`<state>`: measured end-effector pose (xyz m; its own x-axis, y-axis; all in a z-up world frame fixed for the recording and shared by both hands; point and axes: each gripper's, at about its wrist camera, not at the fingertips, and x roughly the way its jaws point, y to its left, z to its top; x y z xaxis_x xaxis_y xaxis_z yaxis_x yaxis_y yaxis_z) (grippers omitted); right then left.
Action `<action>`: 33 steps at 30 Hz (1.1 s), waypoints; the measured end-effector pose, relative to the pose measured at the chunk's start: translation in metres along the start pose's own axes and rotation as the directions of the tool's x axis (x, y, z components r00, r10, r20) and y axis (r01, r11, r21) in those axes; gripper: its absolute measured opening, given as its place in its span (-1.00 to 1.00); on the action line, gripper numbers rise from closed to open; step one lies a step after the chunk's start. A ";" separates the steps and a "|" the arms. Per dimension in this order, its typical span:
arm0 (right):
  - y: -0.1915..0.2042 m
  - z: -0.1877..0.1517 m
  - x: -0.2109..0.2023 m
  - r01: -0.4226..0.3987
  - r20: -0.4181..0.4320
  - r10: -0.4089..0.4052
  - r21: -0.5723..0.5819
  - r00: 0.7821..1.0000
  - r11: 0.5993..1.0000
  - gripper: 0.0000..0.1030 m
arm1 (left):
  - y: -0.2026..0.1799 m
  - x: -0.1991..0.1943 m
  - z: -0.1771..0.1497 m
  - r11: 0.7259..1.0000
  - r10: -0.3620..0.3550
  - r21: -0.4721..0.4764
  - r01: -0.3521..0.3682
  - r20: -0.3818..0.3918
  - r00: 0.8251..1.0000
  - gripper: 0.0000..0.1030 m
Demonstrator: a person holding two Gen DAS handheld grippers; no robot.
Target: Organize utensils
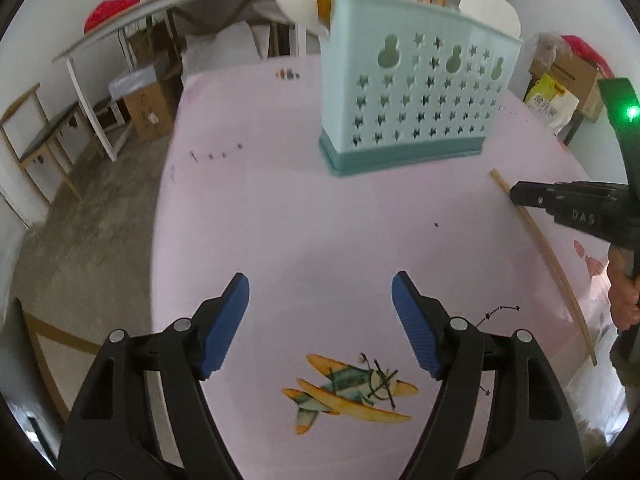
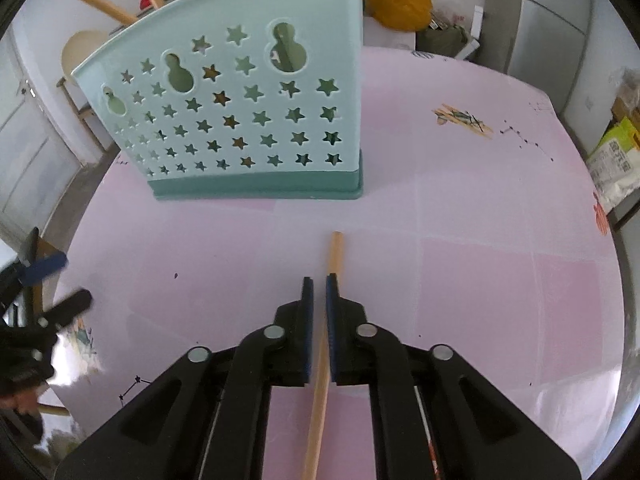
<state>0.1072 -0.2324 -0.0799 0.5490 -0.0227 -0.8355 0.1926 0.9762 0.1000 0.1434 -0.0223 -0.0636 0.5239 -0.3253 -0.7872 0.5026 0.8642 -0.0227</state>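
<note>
Right fingers (image 2: 319, 280), nearly pressed together, pinch a wooden chopstick (image 2: 334, 252) lying on the pink worktop (image 2: 480, 280); its tip pokes out toward twelve o'clock. Beyond it, at eleven o'clock, stands a mint holder (image 2: 240, 92) with star-shaped holes, upright, with wooden handles rising from its top. Left fingers (image 1: 320, 292) are spread wide with nothing between them, above an aeroplane print (image 1: 348, 392). In the left view the holder sits at one o'clock, the chopstick at three o'clock with the right fingers on it, well apart from the holder.
</note>
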 end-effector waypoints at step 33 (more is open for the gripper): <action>0.000 0.004 0.000 -0.021 -0.056 0.020 -0.021 0.998 1.000 -0.87 | -0.019 0.015 -0.010 1.000 0.017 0.020 -0.016 -0.013 1.000 0.50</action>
<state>0.1101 -0.2334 -0.0779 0.5060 0.0085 -0.8625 0.1637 0.9808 0.1057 0.1348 -0.0400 -0.0816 0.5234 -0.3059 -0.7952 0.5078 0.8615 0.0028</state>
